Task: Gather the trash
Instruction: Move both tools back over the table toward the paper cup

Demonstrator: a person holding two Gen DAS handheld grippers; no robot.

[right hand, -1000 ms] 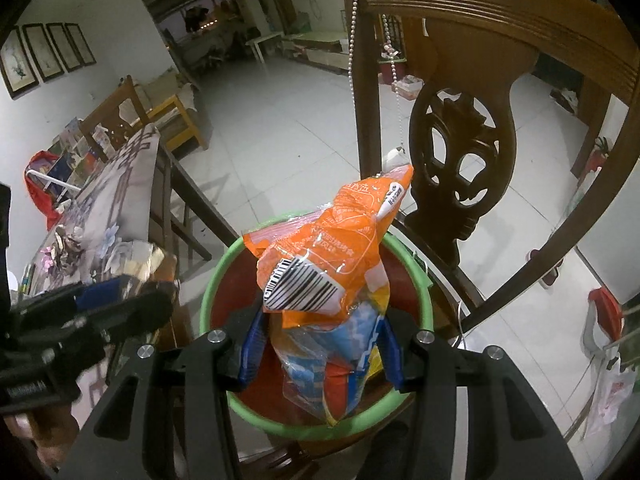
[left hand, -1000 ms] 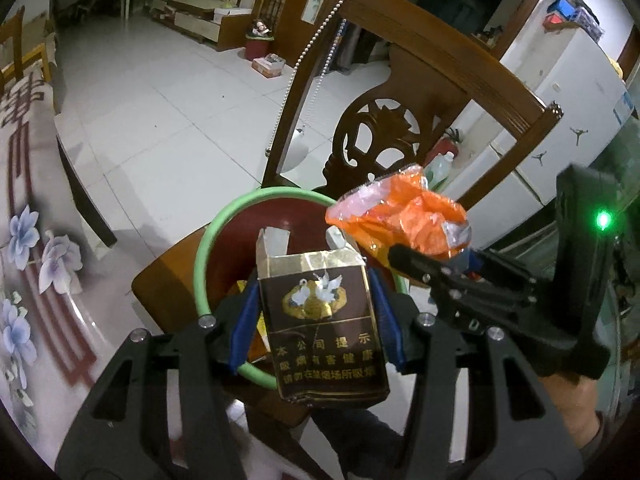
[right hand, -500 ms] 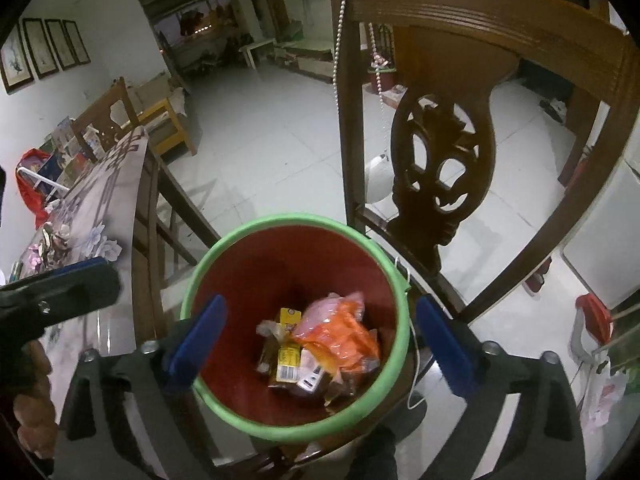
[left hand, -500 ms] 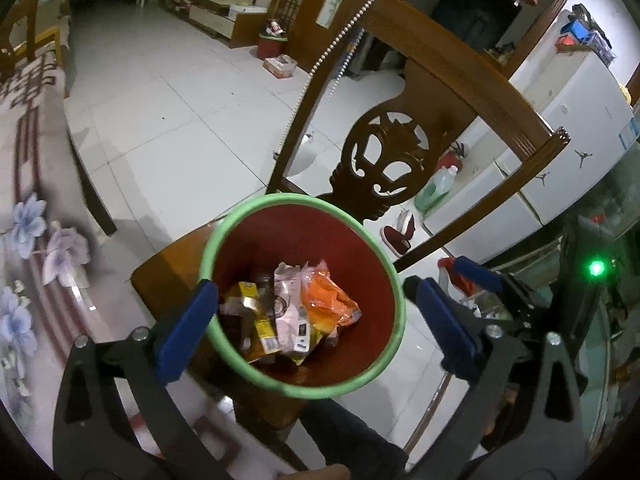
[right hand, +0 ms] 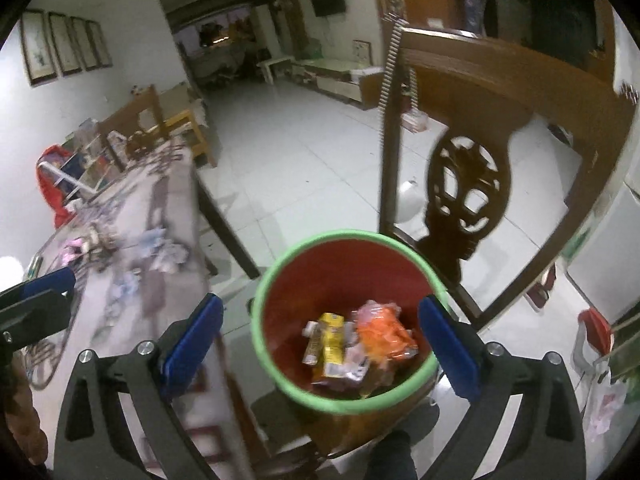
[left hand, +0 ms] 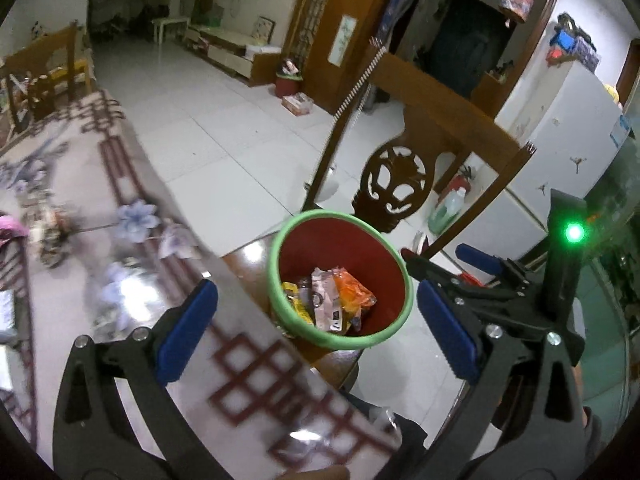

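Left tool (left hand: 318, 328), right tool (right hand: 320, 342): jaws wide, empty.

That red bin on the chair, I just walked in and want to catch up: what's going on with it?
A person holding two grippers is collecting trash. The red bin with the green rim sits on a wooden chair and holds several wrappers, including an orange packet and a yellow one. The left gripper and right gripper are both open and empty above the bin, beside the patterned table.
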